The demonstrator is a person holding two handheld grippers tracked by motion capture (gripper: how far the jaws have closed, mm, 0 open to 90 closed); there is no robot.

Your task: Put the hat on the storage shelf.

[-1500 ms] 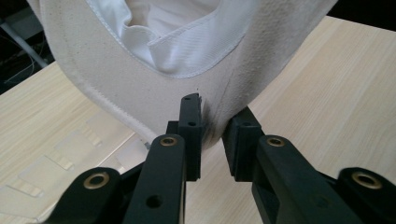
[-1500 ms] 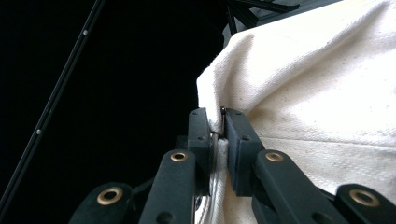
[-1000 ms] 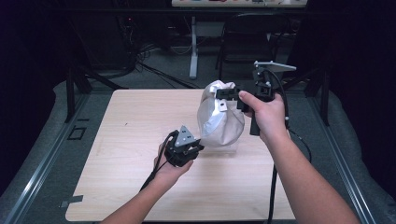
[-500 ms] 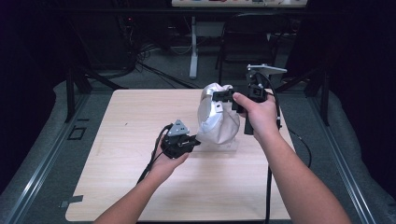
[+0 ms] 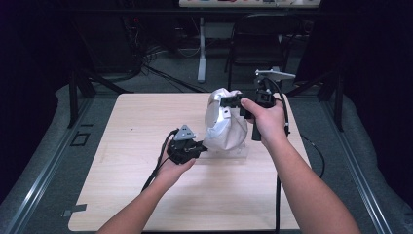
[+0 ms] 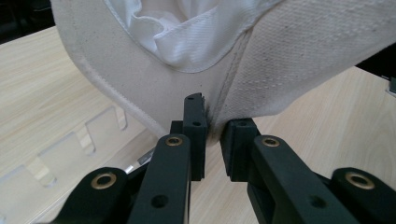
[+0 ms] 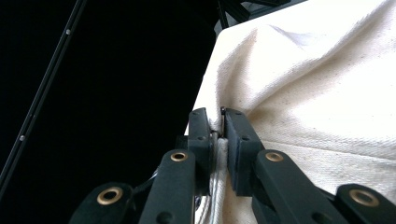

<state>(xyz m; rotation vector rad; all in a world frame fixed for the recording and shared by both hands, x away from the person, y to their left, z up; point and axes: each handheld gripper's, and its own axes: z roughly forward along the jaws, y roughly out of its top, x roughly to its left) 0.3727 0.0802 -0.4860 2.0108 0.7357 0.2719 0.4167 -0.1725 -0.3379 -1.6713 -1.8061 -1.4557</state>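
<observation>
My left gripper (image 6: 212, 140): jaws nearly together, pinching a seam at the bottom edge of the cream canvas bag (image 6: 289, 60). Cloth fills the narrow gap between the pads, white lining bunched above at 12 o'clock

My right gripper (image 7: 216, 140): jaws fully closed on a folded edge of the same bag (image 7: 317, 93). Fabric squeezed flat between the pads and spreading from 12 to 3 o'clock, dark background from 9 to 11

From the high view: left gripper (image 5: 195, 146) low over the table (image 5: 126, 195), clamped on the bag's lower edge at its 7 o'clock. Right gripper (image 5: 233, 101) up high, holding the bag's top at about 1 o'clock. Bag (image 5: 225, 129) hangs stretched between the two, roughly mid-table, slightly right of centre

Clear acrylic slotted piece (image 6: 70, 144) lies flat on the table just under the bag, at 9 o'clock from my left jaws. Whether the bag's bottom touches the wood I can't tell
</observation>
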